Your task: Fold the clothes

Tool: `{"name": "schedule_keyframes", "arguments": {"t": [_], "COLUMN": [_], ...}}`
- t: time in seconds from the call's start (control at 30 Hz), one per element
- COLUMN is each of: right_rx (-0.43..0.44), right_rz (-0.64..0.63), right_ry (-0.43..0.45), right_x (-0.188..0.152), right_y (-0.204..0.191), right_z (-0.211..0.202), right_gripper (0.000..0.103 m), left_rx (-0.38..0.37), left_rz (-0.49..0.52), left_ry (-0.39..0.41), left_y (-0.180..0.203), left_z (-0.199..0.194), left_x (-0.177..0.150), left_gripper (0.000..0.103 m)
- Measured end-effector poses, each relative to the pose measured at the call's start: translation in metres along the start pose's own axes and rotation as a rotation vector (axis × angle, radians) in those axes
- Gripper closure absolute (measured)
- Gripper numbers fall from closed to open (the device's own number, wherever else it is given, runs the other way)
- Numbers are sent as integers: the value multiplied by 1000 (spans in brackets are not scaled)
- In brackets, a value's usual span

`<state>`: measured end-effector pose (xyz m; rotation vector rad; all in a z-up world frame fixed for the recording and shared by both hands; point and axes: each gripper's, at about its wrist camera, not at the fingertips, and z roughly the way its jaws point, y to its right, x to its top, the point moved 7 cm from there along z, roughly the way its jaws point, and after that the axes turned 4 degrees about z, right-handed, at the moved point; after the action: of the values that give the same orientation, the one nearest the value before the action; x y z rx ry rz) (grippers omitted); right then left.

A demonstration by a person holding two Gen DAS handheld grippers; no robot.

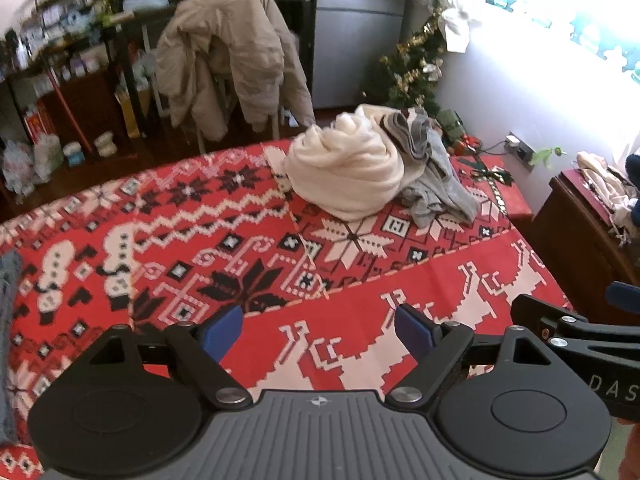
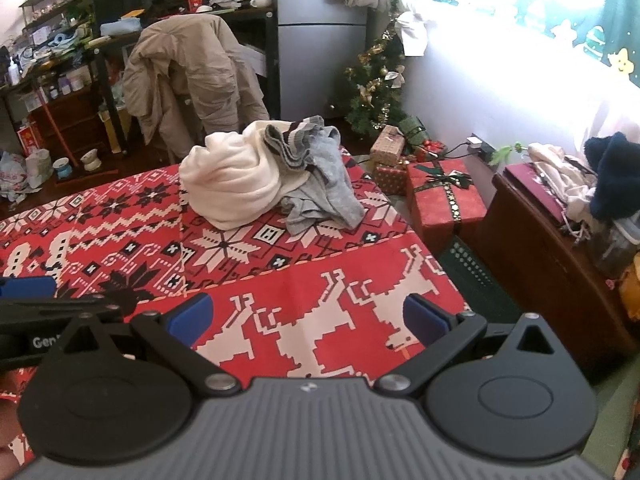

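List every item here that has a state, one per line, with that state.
Left tongs: open, empty, above the tablecloth.
Right tongs: open, empty.
White blanket: crumpled, unfolded.
Grey garment: crumpled beside the blanket, touching it.
Striped grey socks: loose on top of the heap.
Tablecloth: spread flat.
Beige jacket: draped over a chair.

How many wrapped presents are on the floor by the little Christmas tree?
3, maybe more hidden: a big red present with a dark ribbon, a small red dotted one left of it, and a tan one behind, nearest the tree.
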<state>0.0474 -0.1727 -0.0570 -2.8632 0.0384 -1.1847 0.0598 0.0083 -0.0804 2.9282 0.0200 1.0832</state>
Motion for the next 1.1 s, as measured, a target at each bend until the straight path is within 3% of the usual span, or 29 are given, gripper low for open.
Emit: {"name": "schedule_keyframes", "arguments": {"t": [0.13, 0.23, 0.43, 0.73, 0.9, 1.03, 1.1], "right_rx": [46, 83, 71, 102, 136, 158, 165], "right_rz": [19, 36, 9, -5, -8, -26, -40], "right_ry": [14, 12, 54, 40, 12, 2, 4], "right_x": [0, 1, 8, 29, 47, 63, 73], "right_y": [-2, -4, -12, -20, -23, -27, -31], "right_z": [10, 18, 37, 78, 108, 133, 151], "right_gripper": [1, 1, 1, 1, 6, 10, 13], "left_rx": [-23, 1, 36, 108, 61, -26, -69], "left_rz": [-16, 4, 60, 172, 172, 90, 50], "left_ry": [2, 5, 52, 96, 81, 90, 79], "left_y": [-4, -3, -7, -8, -9, -17, -21], "left_z": [9, 15, 34, 71, 97, 123, 137], "left_x": [3, 5, 16, 40, 59, 76, 83], "left_gripper": [20, 20, 18, 17, 18, 21, 28]}}
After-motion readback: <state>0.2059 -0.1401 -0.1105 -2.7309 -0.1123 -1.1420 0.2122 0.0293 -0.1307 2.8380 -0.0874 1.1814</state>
